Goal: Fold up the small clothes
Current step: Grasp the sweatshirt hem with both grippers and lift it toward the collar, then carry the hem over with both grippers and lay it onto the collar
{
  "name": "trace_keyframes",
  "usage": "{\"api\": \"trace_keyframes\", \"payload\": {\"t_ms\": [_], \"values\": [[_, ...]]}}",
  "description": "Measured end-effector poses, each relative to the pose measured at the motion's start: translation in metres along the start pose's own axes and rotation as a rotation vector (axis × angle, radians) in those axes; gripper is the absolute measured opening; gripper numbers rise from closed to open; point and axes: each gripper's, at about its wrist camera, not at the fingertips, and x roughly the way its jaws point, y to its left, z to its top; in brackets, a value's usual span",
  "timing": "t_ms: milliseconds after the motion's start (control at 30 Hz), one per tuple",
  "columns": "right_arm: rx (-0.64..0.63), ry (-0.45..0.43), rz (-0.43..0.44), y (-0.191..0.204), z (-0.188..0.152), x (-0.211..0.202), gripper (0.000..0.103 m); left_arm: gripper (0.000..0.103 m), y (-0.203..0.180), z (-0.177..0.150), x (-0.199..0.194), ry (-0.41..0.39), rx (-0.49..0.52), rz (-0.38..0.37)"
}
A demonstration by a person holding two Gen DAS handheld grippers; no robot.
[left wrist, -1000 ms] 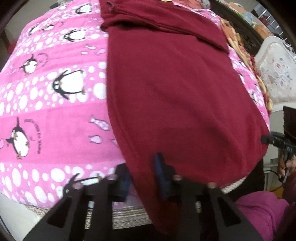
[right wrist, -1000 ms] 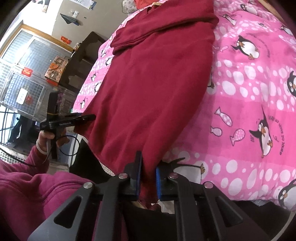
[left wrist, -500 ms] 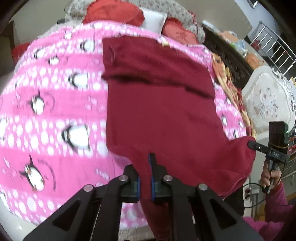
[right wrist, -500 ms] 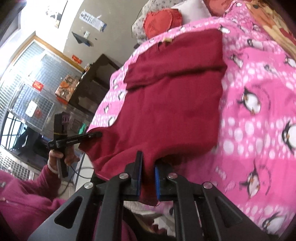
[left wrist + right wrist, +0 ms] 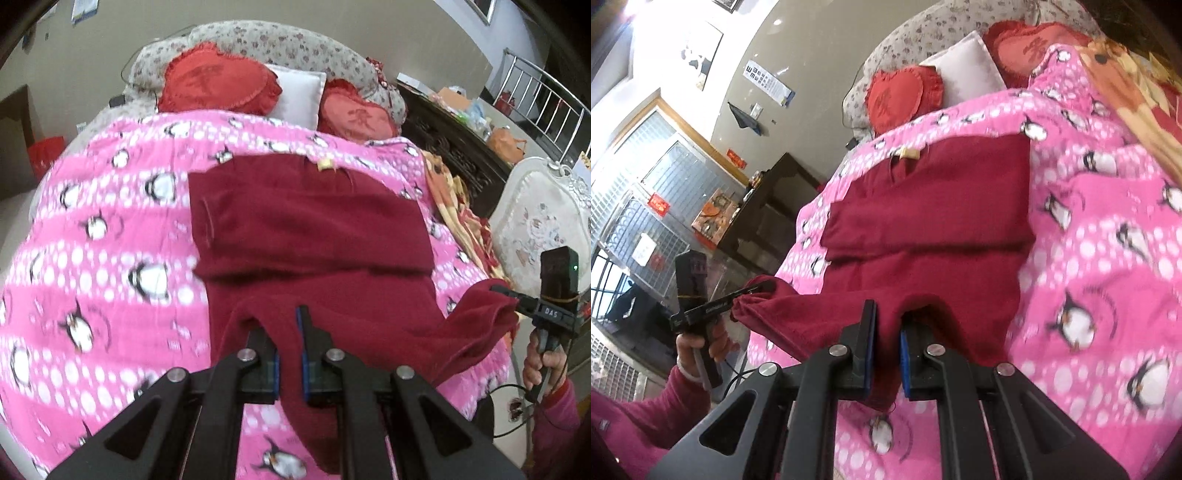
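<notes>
Maroon garment's near hem higher now, prob. off bed, both tongs clamped on it.

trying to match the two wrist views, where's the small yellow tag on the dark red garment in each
Left wrist: yellow tag sits upper centre, on the far edge of the red garment.
Right wrist: tag sits upper centre, on the garment's far edge.
Shared landmark: white pillow between two red heart cushions.

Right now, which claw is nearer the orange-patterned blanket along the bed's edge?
Right. The right claw holds the maroon garment at the corner beside the orange-patterned blanket; the left claw grips the corner farther away.
</notes>
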Motion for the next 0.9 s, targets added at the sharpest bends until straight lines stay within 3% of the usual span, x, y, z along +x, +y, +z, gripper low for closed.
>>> {"api": "trace_keyframes", "payload": {"t_ms": [533,900], "values": [[0.032,-0.060,-0.082,-0.042,0.102,0.050,0.000,0.008,0.027,0.096,0.073,-0.064,-0.085,0.012],[0.091,-0.048,-0.120,-0.079,0.144,0.093,0.000,0.010,0.040,0.130,0.117,-0.053,-0.094,0.035]]}}
